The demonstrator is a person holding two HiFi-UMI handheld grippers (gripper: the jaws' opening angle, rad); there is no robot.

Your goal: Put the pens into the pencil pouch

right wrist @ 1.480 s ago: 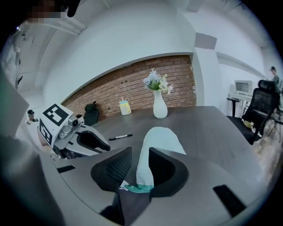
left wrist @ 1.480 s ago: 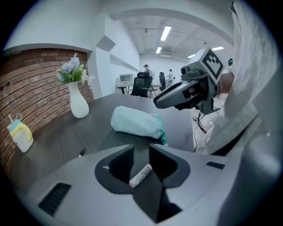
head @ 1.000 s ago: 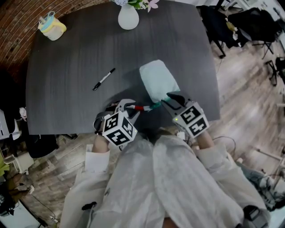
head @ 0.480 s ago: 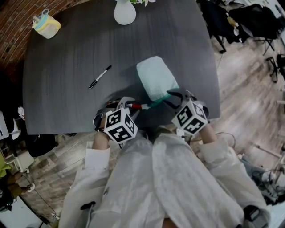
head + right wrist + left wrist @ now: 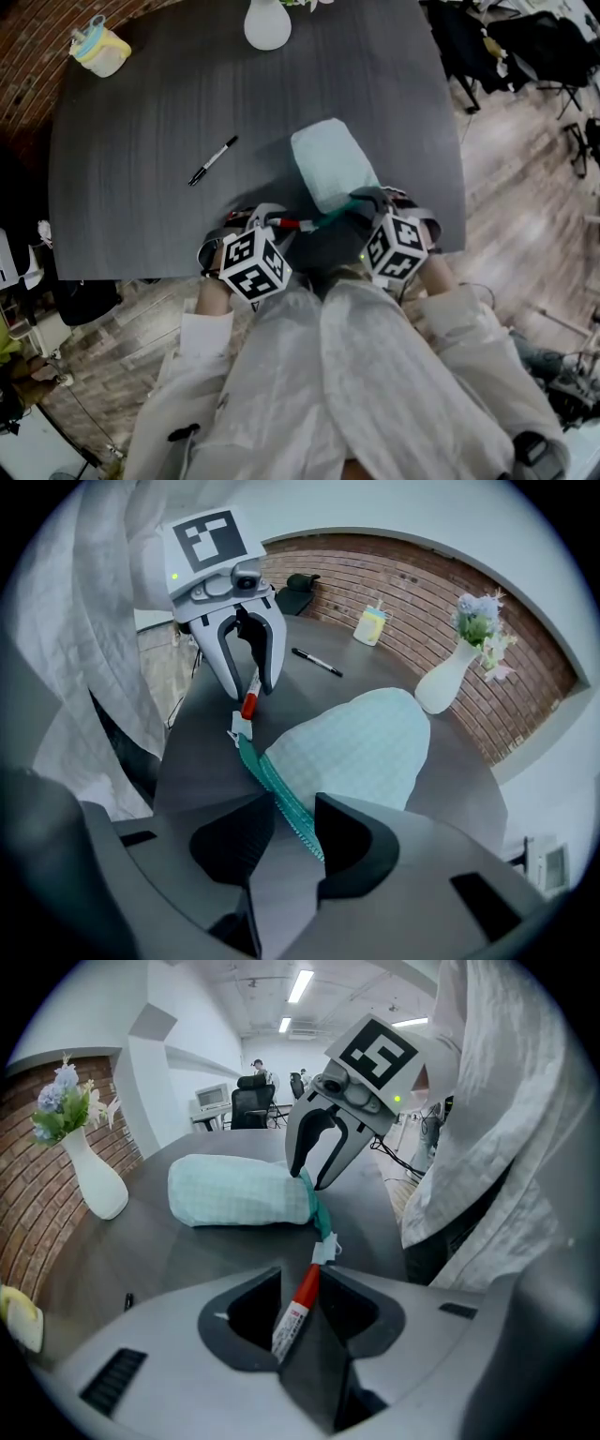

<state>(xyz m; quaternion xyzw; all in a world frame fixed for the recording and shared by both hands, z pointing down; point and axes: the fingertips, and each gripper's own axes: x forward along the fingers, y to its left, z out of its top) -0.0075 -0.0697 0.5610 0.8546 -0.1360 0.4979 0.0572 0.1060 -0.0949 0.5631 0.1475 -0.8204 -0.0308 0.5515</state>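
Note:
A pale green pencil pouch (image 5: 332,165) lies on the dark table, its teal zipper end (image 5: 330,217) pointing at me. My left gripper (image 5: 273,224) is shut on a red pen (image 5: 292,225), whose tip sits by the white zipper tab (image 5: 325,1251). The pen shows between the left jaws (image 5: 293,1312). My right gripper (image 5: 362,201) stands at the pouch's near end. Its jaws have just been opening, and the teal zipper strip (image 5: 279,794) runs loose between them. A black pen (image 5: 213,161) lies further left on the table.
A white vase with flowers (image 5: 267,23) and a yellow cup (image 5: 97,49) stand at the table's far side. The table's near edge (image 5: 141,274) is just under my grippers. Dark chairs and bags (image 5: 525,47) stand on the floor at right.
The right gripper has rolled, so its marker cube shows another face, and it has sunk a little toward the pouch's near end. The left gripper has stayed put with the red pen.

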